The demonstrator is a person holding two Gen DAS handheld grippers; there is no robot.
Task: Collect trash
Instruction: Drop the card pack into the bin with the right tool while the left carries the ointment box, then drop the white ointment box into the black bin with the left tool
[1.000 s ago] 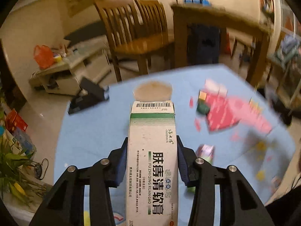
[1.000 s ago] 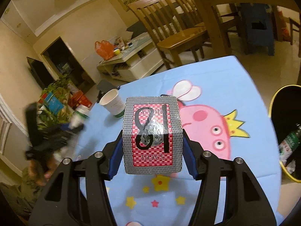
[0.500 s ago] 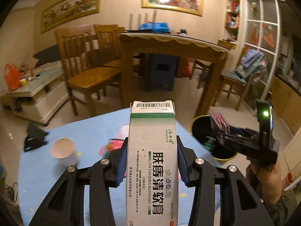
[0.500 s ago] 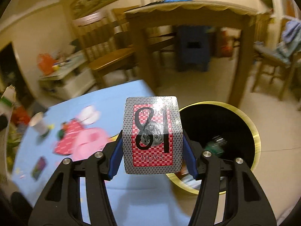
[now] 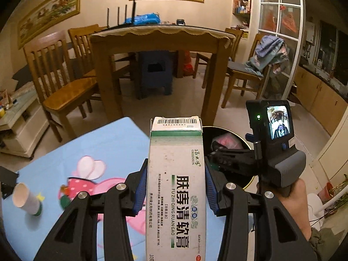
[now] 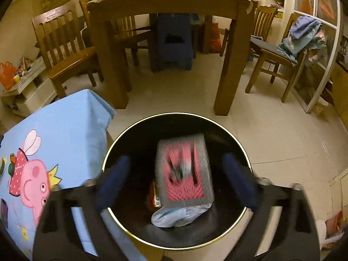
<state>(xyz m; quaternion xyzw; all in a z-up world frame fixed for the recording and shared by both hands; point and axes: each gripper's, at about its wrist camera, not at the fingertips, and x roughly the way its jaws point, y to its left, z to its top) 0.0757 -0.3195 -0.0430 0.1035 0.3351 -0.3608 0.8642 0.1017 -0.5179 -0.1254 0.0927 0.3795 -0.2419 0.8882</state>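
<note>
My right gripper (image 6: 176,174) is hanging over the trash bin (image 6: 139,128), fingers spread, freeing the checkered card box (image 6: 183,169) at twelve o'clock; my left gripper (image 5: 175,187) is pinching the ointment box (image 5: 176,174) above the tabletop (image 5: 108,143), awaiting its drop.

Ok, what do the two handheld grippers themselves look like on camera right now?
The left gripper has black angular linkage arms with silver round bolts and blue finger pads. The right gripper matches it, though blurred; from the left wrist view, its grey-black body carries a small lit screen with a green LED, held by a bare hand.
</note>
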